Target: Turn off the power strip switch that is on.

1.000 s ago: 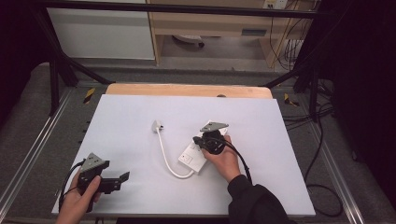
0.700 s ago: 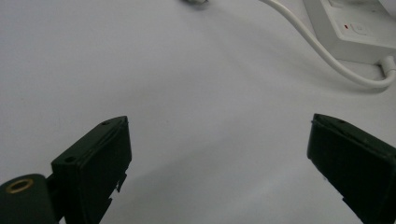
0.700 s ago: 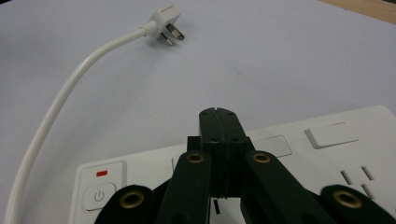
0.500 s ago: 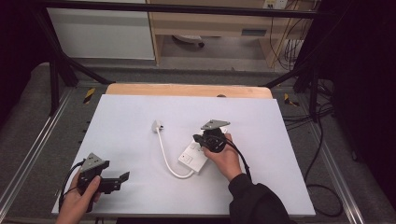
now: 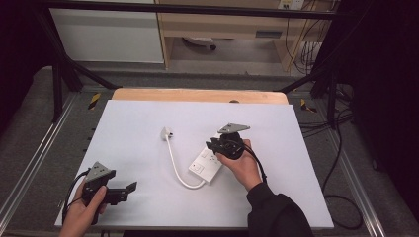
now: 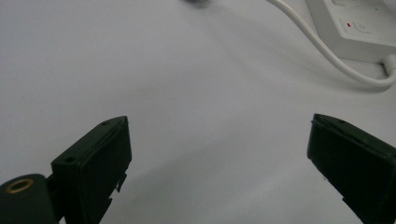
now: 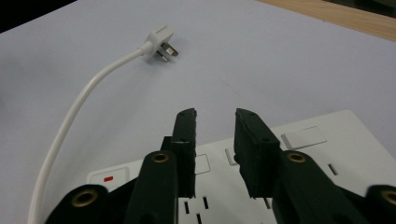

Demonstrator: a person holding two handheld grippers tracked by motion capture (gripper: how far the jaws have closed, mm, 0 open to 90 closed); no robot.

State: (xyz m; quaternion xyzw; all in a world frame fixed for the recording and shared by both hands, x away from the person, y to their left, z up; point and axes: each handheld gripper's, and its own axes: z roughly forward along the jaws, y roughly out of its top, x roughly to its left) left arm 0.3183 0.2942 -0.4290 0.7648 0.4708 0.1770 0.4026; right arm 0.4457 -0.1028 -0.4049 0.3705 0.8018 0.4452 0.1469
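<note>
Two tools are at work over a white desk point(image 5: 148, 123); the right tool point(image 5: 213, 145) hovers directly above the white power strip point(image 5: 206, 165), its jaws having just been opening to a narrow gap with nothing between them, as the right gripper view shows over the strip's sockets; the left tool point(image 5: 129, 187) rests near the desk's front left corner, jaws spread wide and empty, well apart from the strip; the strip lies near the desk's middle, its long axis running diagonally from front-left to back-right; its cable point(image 5: 173, 160) loops away to the plug point(image 7: 161, 42), which lies beyond and left of the right tool; the right hand point(image 5: 239, 165) is plainly nearer to both.
</note>
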